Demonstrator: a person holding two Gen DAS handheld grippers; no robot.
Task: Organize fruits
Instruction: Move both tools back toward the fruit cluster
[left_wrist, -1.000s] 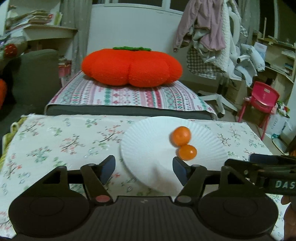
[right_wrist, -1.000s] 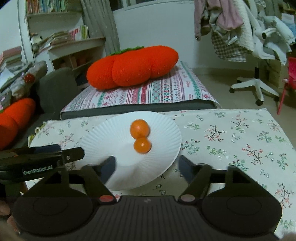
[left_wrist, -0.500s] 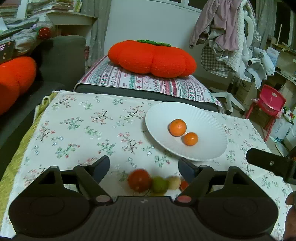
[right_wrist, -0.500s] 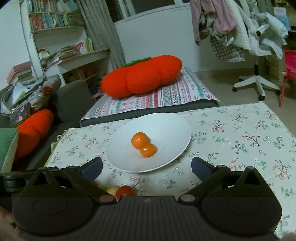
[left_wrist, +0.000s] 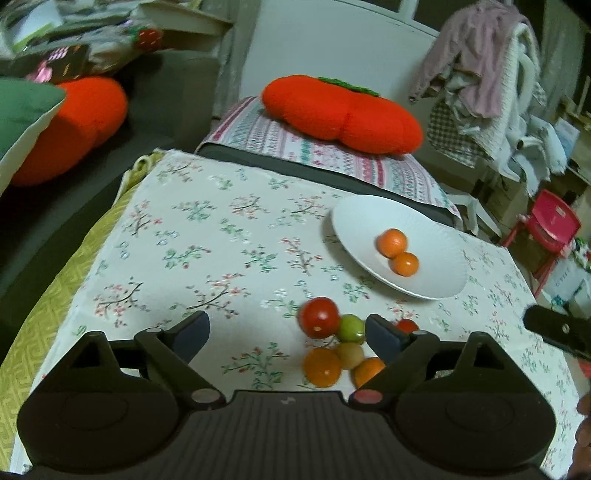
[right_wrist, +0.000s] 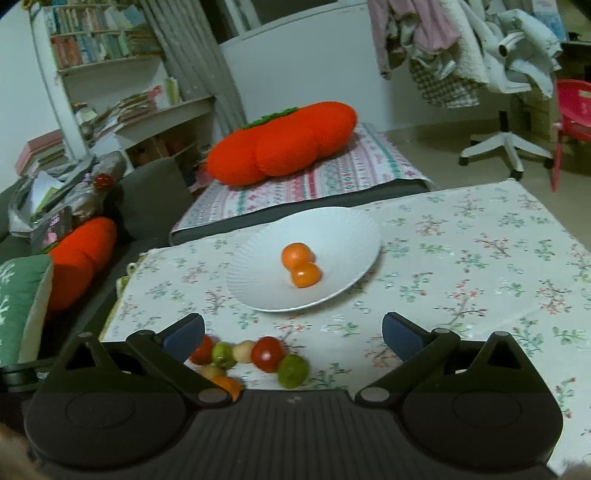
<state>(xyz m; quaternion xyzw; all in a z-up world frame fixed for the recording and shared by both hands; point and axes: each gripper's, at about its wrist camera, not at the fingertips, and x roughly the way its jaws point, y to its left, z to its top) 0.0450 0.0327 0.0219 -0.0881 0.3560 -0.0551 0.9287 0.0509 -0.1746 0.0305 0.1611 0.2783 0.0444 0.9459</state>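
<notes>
A white plate (left_wrist: 354, 225) (right_wrist: 343, 229) on the floral tablecloth holds two oranges (left_wrist: 392, 242) (right_wrist: 295, 255). Nearer me lies a cluster of small fruits: a red tomato (left_wrist: 319, 317) (right_wrist: 266, 353), green ones (left_wrist: 351, 328) (right_wrist: 293, 370), a beige one (left_wrist: 349, 355) and oranges (left_wrist: 322, 367). My left gripper (left_wrist: 286, 330) is open and empty above the cloth, the cluster by its right finger. My right gripper (right_wrist: 293, 330) is open and empty, the cluster between its fingers towards the left.
An orange pumpkin cushion (left_wrist: 341, 109) (right_wrist: 280, 144) lies on a striped mattress beyond the table. A dark sofa with another orange cushion (left_wrist: 70, 125) is at the left. A swivel chair (right_wrist: 506, 144) and red stool (left_wrist: 550, 225) stand at the right.
Both grippers have drawn back and risen from the plate. The fruit cluster near the table's front edge has come into view. The plate and its oranges have not moved.
</notes>
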